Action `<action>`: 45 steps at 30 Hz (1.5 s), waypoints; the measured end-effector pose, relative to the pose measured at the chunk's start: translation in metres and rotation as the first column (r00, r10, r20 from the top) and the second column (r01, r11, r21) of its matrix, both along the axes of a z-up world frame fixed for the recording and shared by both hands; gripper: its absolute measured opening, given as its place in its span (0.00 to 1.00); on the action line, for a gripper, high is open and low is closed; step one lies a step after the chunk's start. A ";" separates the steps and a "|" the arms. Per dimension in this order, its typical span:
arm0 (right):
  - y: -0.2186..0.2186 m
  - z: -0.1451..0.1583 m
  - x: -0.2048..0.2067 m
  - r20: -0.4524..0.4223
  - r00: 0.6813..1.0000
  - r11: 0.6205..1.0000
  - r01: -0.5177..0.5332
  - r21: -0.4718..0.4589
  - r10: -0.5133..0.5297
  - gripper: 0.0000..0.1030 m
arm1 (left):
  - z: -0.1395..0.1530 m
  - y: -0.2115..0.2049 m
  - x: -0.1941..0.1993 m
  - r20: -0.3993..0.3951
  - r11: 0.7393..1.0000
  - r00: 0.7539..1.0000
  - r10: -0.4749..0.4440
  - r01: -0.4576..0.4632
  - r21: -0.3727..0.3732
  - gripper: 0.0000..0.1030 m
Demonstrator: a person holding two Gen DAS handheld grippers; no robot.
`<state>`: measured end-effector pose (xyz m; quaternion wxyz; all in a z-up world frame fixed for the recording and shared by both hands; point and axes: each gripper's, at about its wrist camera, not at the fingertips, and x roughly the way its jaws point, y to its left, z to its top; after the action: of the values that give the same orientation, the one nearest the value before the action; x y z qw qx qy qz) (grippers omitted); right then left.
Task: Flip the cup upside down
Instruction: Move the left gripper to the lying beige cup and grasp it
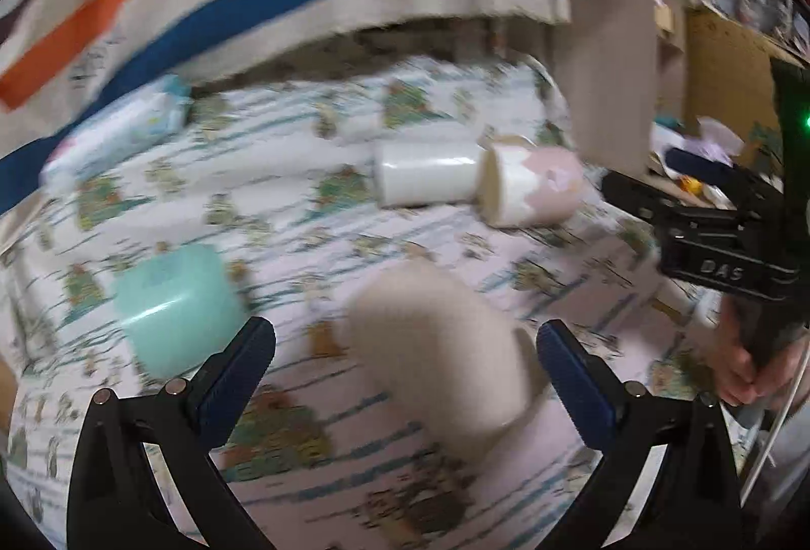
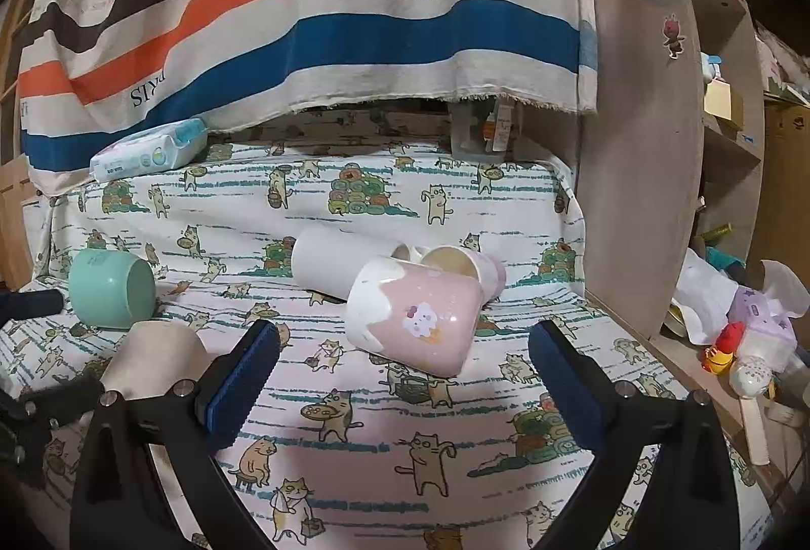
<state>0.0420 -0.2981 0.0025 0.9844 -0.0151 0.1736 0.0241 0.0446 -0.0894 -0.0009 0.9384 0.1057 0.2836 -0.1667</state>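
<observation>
Several cups lie on a cat-print cloth [image 2: 405,448]. A beige cup [image 1: 445,347] lies on its side just ahead of my open left gripper [image 1: 405,342], between the fingertips but untouched; it shows at the left of the right wrist view [image 2: 152,362]. A pink and white cup [image 2: 415,312] lies tilted ahead of my open, empty right gripper [image 2: 405,347]. Behind it lie a white cup [image 2: 339,266] and a second pink cup [image 2: 455,266]. A mint green cup [image 2: 111,289] lies on its side at the left. The left wrist view is blurred.
A striped cloth [image 2: 304,18] hangs behind the surface. A pack of wipes [image 2: 149,150] lies at the back left. A wooden shelf unit [image 2: 638,145] stands at the right, with toys and clutter [image 2: 749,337] beside it. The right gripper's body [image 1: 719,236] shows in the left wrist view.
</observation>
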 end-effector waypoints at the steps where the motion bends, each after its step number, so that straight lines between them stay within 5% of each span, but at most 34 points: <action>1: 0.000 0.000 0.001 -0.006 1.000 1.000 -0.005 0.003 0.005 0.97 | 0.000 -0.006 0.002 -0.018 1.000 0.999 -0.028 0.028 0.012 1.00; 5: -0.004 -0.001 0.003 -0.018 1.000 1.000 0.001 0.022 -0.001 0.97 | 0.005 -0.025 0.009 -0.078 0.992 0.989 -0.123 0.124 0.016 1.00; 11: -0.010 0.000 0.003 -0.019 1.000 0.998 -0.012 0.058 0.013 0.97 | 0.025 -0.035 0.026 -0.056 0.989 0.988 -0.141 0.143 0.035 1.00; 17: -0.003 0.001 -0.002 0.008 1.000 1.000 -0.021 0.022 0.021 0.97 | 0.033 -0.027 0.028 0.002 0.998 0.998 -0.064 0.064 0.018 1.00; 23: -0.001 0.003 -0.003 0.010 1.000 0.999 -0.028 0.023 0.028 0.99 | 0.017 -0.015 0.036 -0.076 0.999 0.996 0.047 -0.048 -0.011 1.00; 33: -0.004 0.002 -0.002 0.000 1.000 0.999 -0.030 0.041 0.030 0.99 | -0.004 -0.005 0.017 -0.133 0.993 0.988 0.083 -0.093 -0.068 1.00; 45: -0.006 0.001 -0.001 -0.009 1.000 0.998 -0.019 0.062 0.019 0.99 | -0.012 -0.017 0.012 -0.169 0.953 0.953 0.253 -0.276 -0.126 1.00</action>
<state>0.0407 -0.3044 0.0032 0.9833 0.0138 0.1775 0.0390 0.0567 -0.1065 -0.0129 0.9335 -0.0163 0.3519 -0.0673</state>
